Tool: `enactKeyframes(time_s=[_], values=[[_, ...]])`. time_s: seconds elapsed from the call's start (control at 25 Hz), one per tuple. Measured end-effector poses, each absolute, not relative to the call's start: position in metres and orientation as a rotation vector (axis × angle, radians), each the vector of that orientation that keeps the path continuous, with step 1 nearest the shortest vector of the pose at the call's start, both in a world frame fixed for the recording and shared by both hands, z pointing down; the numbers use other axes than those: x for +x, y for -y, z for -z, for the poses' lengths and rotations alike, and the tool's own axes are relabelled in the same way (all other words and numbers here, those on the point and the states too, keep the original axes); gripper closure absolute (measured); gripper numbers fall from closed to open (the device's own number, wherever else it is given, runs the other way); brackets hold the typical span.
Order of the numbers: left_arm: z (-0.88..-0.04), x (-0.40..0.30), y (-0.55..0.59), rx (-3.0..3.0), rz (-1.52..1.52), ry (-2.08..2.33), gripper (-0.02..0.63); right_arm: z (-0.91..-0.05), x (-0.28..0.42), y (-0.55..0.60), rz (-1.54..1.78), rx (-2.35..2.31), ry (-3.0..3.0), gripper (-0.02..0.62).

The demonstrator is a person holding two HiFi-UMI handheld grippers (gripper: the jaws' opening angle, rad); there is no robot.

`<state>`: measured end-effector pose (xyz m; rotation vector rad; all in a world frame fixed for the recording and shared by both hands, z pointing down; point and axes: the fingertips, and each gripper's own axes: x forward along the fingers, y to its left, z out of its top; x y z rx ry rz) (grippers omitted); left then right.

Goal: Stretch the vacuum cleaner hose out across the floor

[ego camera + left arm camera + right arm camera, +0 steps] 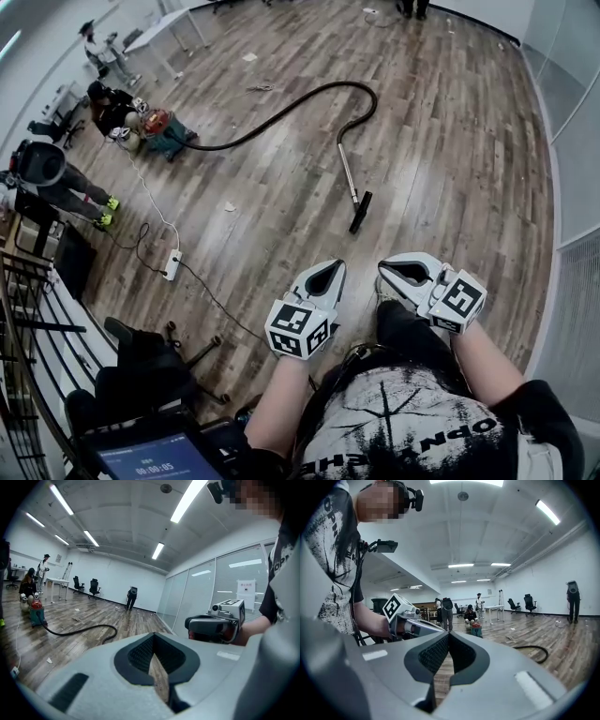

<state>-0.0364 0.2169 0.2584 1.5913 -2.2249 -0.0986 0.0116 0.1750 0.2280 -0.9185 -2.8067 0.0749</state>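
Note:
A red and teal vacuum cleaner stands on the wood floor at the far left. Its black hose runs right, loops round, and joins a metal wand ending in a black floor nozzle. My left gripper and right gripper are held side by side near my body, short of the nozzle, both shut with nothing in them. The left gripper view shows the hose, the vacuum cleaner and the right gripper. In the right gripper view I see the vacuum cleaner and a loop of hose.
A white power strip with its cable lies on the floor at the left. People sit and stand beside the vacuum cleaner. An office chair is at the lower left. A glass wall runs along the right; another person stands far off.

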Motion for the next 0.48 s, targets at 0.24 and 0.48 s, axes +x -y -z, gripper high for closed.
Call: enactKeyframes(time_s=[0.24,0.48], values=[[-0.26,-0.082,-0.203,1.546,0.086,2.257,0.606,-0.231,-0.039,-0.159,-0.076,-0.979,2.8,0.588],[-0.247,-0.125,-0.169,1.493,0.082,2.296,0.606,-0.222,-0.081,-0.126,-0.069,-1.052,2.773,0.588]])
